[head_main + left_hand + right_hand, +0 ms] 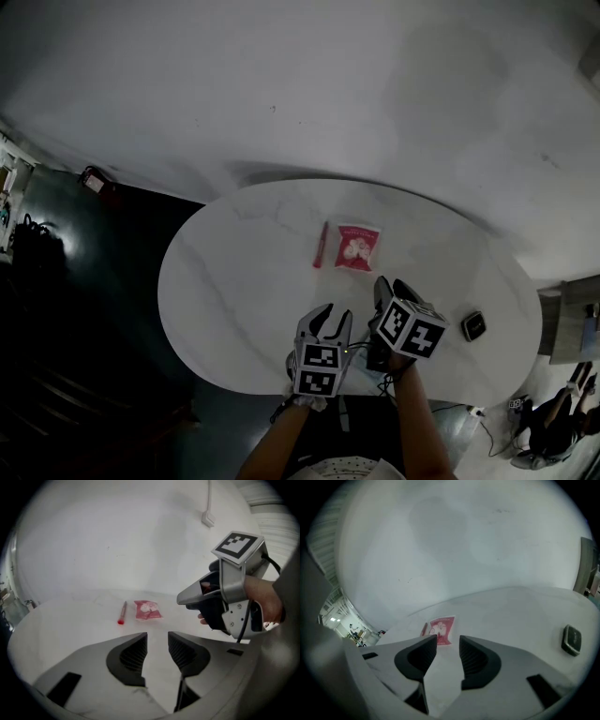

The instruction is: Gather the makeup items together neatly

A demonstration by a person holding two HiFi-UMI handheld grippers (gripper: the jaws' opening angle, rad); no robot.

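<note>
While both claws hang over the near edge of the white oval marble-patterned table (234,300), the two items that read as makeup lie together past its middle: a slim red pencil-shaped stick (321,246) and, just beside it on the right, a flat pink-red square sachet with a pale printed picture (358,247). They lie roughly parallel; whether their edges touch cannot be told. Judgement: the gathering looks largely complete for this pair, and nothing is being carried. The left gripper (157,641) has its dark ribbed jaws parted with only bare tabletop between them, so released and empty. The right gripper (448,644) is likewise parted and empty, its jaws aimed toward the sachet but well short of it. One open point: a small dark rounded-rectangular object (473,325) sits alone toward the table's right end, well apart from the pair (possibly a compact, possibly unrelated; too small to tell). If it counts as makeup, moving it over to the sachet is the step left; if not, only a squaring-up of the pair might remain. Count: red stick, one; sachet, one; dark small object, one; table, one; grippers, two, both unloaded.
</note>
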